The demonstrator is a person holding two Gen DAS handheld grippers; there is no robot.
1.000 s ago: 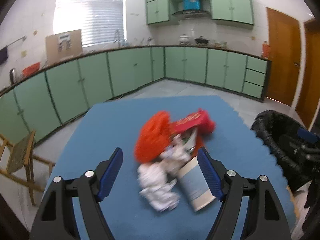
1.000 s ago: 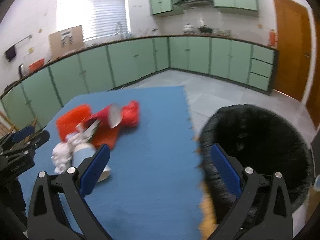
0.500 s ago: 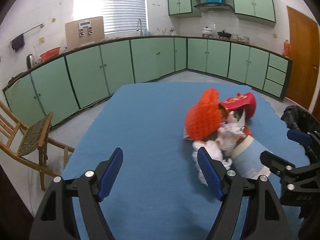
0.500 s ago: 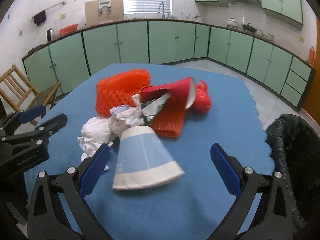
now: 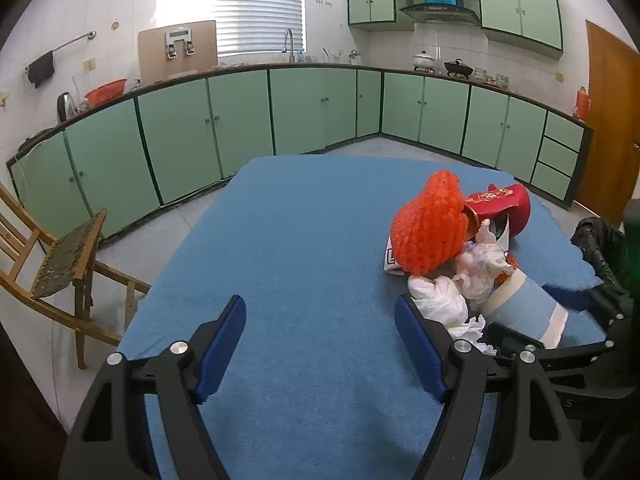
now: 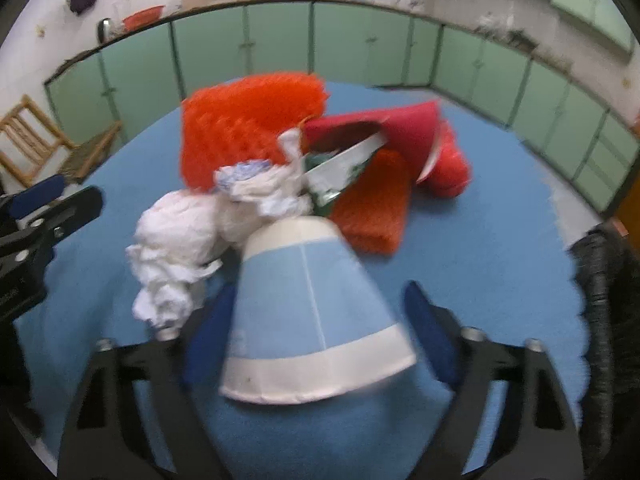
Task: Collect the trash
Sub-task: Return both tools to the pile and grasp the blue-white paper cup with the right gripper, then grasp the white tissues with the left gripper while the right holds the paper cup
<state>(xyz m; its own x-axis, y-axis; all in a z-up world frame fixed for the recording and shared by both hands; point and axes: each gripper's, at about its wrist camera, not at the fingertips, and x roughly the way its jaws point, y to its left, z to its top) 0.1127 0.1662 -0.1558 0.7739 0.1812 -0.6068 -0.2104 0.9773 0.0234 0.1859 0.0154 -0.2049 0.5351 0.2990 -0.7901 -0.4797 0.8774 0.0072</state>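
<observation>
A: Where's the trash?
B: Heaped on the blue foam mat [image 5: 304,240]: orange mesh [image 6: 248,128], crumpled tissue [image 6: 176,248], a tapered paper cup [image 6: 308,312] lying sideways.
A: The grippers?
B: Right gripper [image 6: 320,340] is closing around the cup, seemingly not yet pressing; left gripper [image 5: 320,352] is spread, empty.
</observation>
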